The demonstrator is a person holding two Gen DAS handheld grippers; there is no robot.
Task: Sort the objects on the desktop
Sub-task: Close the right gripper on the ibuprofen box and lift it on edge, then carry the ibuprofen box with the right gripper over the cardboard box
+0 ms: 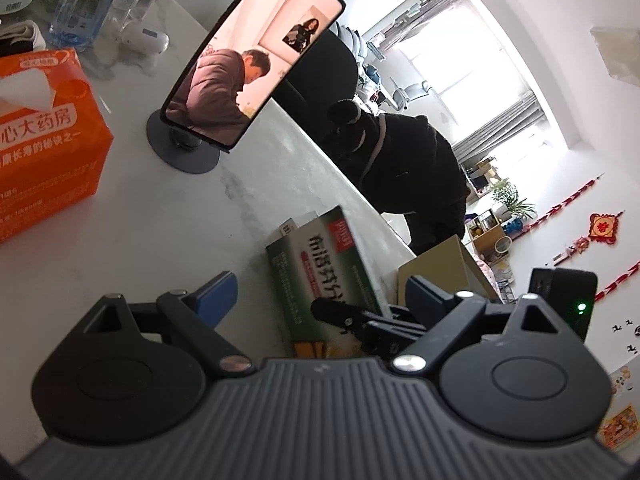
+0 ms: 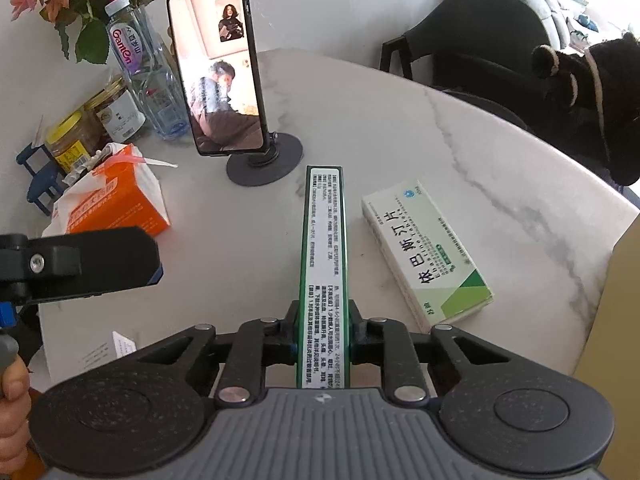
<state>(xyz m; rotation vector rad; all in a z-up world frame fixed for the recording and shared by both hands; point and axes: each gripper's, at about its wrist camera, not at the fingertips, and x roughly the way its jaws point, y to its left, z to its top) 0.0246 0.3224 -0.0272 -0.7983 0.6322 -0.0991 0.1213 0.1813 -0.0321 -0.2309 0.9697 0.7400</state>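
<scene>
Medicine boxes lie on the white marble-patterned round table (image 2: 400, 128). From the left in the right wrist view: an orange paper tissue pack (image 2: 116, 204) sits near the table's far-left side, with the left gripper (image 1: 316, 292) hovering in front of it, its jaws spread wide and gripping nothing. A black smartphone (image 2: 218, 68) stands upright on a dark round stand (image 2: 266, 162) behind. At centre, the right gripper (image 2: 323, 346) is clenched on a long green-and-white medicine box (image 2: 325, 256), held on edge and pointing away over the table. Just to its right, apart from it, a flat white-and-green medicine box (image 2: 426, 252) lies near the table's edge.
</scene>
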